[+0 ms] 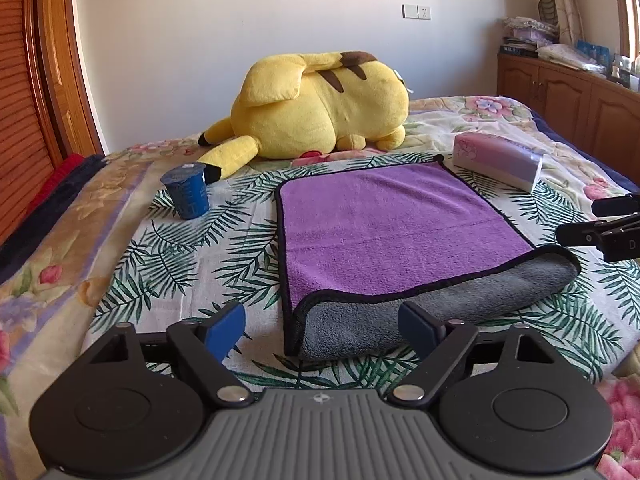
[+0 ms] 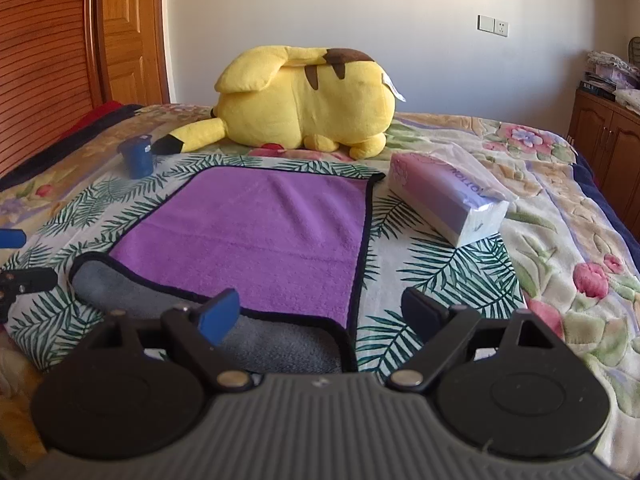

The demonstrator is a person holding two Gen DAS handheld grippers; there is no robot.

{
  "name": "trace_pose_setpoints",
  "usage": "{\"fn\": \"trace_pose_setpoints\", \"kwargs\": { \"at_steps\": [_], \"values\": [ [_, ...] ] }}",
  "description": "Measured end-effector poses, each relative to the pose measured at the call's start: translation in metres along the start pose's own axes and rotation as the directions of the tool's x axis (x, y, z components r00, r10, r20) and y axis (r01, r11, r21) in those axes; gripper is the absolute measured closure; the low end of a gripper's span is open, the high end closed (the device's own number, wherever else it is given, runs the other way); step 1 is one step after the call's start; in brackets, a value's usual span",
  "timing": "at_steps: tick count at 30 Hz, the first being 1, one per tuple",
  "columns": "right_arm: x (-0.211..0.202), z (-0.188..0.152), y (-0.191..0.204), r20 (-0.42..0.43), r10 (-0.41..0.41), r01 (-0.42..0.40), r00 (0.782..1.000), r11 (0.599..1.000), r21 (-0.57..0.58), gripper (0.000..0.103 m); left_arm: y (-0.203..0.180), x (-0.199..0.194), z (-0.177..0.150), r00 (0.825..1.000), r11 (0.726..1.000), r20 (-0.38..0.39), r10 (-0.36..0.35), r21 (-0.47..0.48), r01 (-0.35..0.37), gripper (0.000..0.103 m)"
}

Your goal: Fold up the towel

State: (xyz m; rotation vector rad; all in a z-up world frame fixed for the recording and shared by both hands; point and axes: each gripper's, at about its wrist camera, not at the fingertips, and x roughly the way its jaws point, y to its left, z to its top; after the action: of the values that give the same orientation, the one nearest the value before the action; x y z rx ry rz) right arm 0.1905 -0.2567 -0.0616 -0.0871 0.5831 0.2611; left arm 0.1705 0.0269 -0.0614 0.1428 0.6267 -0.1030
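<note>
- The towel lies spread on the bed, purple face up, with its near edge rolled over so a band of grey underside shows along the front.
- Left gripper hangs just short of that grey band, jaws spread wide, nothing between its blue pads.
- Right gripper is likewise released and empty, parked over the near right corner of the towel; in its view the black-piped edge runs between the fingers.
- Judgement: the fold is barely begun, and the sensible step looks like pinching the two near corners at once.
- To do it well, each jaw should take the piped hem itself, both layers of the rolled lip, not only the grey fluff.
- The corners ought to rise level and travel together toward the far edge, so the hems meet square.
- Watch the neighbours: the tissue pack sits just beside the far right corner, and the blue cup stands near the far left one.
- The yellow plush toy lies beyond the far hem, apart from it.
- A soft bedspread may bunch under the cloth, so a clean lift beats dragging.
</note>
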Motion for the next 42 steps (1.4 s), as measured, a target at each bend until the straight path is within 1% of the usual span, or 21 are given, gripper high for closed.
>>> {"fn": "trace_pose_setpoints", "kwargs": {
  "at_steps": [12,14,17,19,22,24,25,26,28,34,36,38,40,41,42],
  "values": [
    [0.022,-0.004,-0.011,-0.070,0.016,-0.015,0.997,1.000,0.015,0.019,0.011,0.034,0.001,0.998,0.999,-0.055,-0.026,-0.020,0.025,0.044],
    [0.025,-0.004,-0.012,-0.080,0.021,-0.020,0.997,1.000,0.015,0.020,0.013,0.038,0.001,0.998,0.999,-0.061,-0.028,-0.021,0.027,0.047],
    [0.029,-0.005,-0.013,-0.096,0.033,-0.031,0.995,0.999,0.015,0.021,0.016,0.046,0.000,0.996,0.999,-0.075,-0.037,-0.017,0.036,0.053],
    [0.032,-0.006,-0.014,-0.108,0.042,-0.040,0.993,0.999,0.018,0.022,0.017,0.051,-0.001,0.995,0.999,-0.085,-0.042,-0.018,0.041,0.061],
    [0.035,-0.007,-0.016,-0.127,0.048,-0.045,0.991,0.999,0.028,0.023,0.021,0.054,-0.002,0.994,0.998,-0.092,-0.053,-0.034,0.051,0.068],
    [0.037,-0.008,-0.018,-0.139,0.055,-0.050,0.989,0.998,0.038,0.024,0.023,0.056,-0.002,0.993,0.997,-0.095,-0.064,-0.046,0.060,0.069],
    [0.038,-0.009,-0.019,-0.145,0.062,-0.057,0.987,0.998,0.041,0.026,0.024,0.056,-0.002,0.993,0.997,-0.096,-0.069,-0.052,0.065,0.069],
    [0.038,-0.009,-0.019,-0.151,0.070,-0.064,0.986,0.997,0.045,0.031,0.025,0.056,-0.002,0.992,0.996,-0.097,-0.076,-0.060,0.070,0.069],
    [0.041,-0.010,-0.021,-0.169,0.074,-0.066,0.983,0.996,0.052,0.036,0.026,0.057,-0.002,0.991,0.994,-0.100,-0.093,-0.074,0.085,0.071],
    [0.043,-0.012,-0.022,-0.195,0.097,-0.086,0.976,0.994,0.062,0.043,0.022,0.055,-0.004,0.987,0.990,-0.101,-0.123,-0.077,0.116,0.081],
    [0.043,-0.012,-0.022,-0.204,0.102,-0.092,0.974,0.994,0.058,0.046,0.021,0.055,-0.005,0.986,0.990,-0.101,-0.129,-0.077,0.122,0.082],
    [0.044,-0.012,-0.023,-0.211,0.111,-0.100,0.971,0.993,0.062,0.052,0.020,0.053,-0.005,0.986,0.989,-0.097,-0.135,-0.073,0.128,0.087],
    [0.044,-0.012,-0.023,-0.214,0.117,-0.106,0.970,0.992,0.063,0.055,0.019,0.051,-0.004,0.986,0.989,-0.090,-0.138,-0.071,0.131,0.093],
    [0.044,-0.012,-0.023,-0.213,0.120,-0.109,0.970,0.992,0.062,0.059,0.019,0.051,-0.004,0.987,0.989,-0.085,-0.138,-0.069,0.133,0.094],
    [0.044,-0.012,-0.023,-0.212,0.121,-0.111,0.970,0.992,0.059,0.060,0.019,0.050,-0.004,0.987,0.989,-0.082,-0.140,-0.066,0.134,0.097]
  ]
}}
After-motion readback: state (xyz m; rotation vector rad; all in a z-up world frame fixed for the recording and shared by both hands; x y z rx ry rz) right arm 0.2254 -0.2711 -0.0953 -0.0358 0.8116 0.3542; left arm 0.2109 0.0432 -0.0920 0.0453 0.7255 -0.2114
